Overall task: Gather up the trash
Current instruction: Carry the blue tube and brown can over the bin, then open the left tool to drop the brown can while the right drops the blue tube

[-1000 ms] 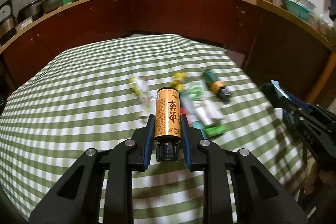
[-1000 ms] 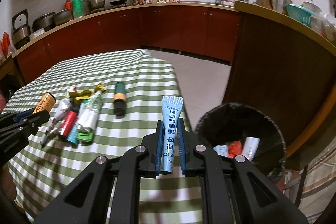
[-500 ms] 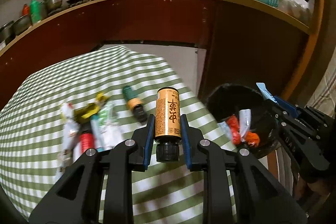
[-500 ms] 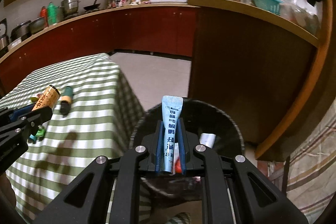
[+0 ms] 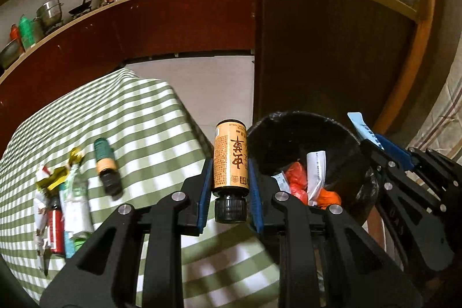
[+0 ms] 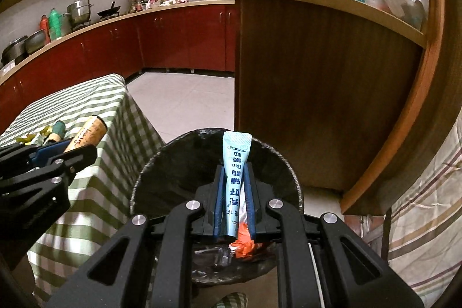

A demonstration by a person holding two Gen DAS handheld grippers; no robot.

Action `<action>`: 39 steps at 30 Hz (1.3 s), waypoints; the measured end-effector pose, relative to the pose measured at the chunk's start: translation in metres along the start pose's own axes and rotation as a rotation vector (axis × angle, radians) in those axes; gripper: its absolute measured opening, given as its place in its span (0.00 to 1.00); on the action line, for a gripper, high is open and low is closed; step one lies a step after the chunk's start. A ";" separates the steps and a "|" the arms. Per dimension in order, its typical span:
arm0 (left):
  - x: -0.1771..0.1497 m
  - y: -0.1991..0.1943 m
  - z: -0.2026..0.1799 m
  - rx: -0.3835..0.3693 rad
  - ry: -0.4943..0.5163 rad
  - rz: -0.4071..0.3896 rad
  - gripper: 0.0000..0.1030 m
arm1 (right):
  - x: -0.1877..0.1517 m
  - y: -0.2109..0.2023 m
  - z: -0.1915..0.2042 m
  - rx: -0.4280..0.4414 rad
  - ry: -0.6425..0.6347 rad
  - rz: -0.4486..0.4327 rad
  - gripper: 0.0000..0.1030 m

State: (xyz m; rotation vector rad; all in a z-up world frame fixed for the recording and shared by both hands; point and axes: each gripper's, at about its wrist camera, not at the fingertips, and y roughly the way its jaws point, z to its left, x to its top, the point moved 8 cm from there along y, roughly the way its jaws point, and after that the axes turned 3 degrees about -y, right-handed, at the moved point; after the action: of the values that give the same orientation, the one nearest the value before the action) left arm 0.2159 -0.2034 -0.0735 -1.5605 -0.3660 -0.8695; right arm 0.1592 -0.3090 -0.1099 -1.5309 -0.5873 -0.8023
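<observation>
My left gripper (image 5: 231, 178) is shut on a small amber bottle (image 5: 231, 158) with a black cap, held over the table's right edge beside the black-lined trash bin (image 5: 288, 129). My right gripper (image 6: 234, 184) is shut on a light blue tube (image 6: 235, 175) and holds it directly above the bin (image 6: 161, 163). The bin holds orange and white wrappers (image 5: 314, 178). The left gripper and amber bottle (image 6: 86, 134) also show at the left of the right wrist view.
More trash lies on the green checked tablecloth (image 5: 144, 117): a green-capped bottle (image 5: 105, 163), a yellow wrapper (image 5: 57, 178), a red tube (image 5: 56, 227) and a white-green tube (image 5: 75, 207). A wooden counter end (image 6: 317, 94) stands right behind the bin.
Both grippers swung right from over the table toward the bin. The right gripper with the tube now hangs above the bin; the left one with the bottle has reached the table edge.
</observation>
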 end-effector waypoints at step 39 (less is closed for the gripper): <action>0.007 0.027 -0.014 0.038 0.002 0.067 0.56 | 0.000 0.020 -0.025 0.016 0.070 0.022 0.58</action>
State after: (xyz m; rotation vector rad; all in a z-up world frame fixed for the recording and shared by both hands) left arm 0.2345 -0.2236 -0.0880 -1.5283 -0.3245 -0.8079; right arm 0.1705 -0.3366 -0.1226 -1.4863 -0.5238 -0.8290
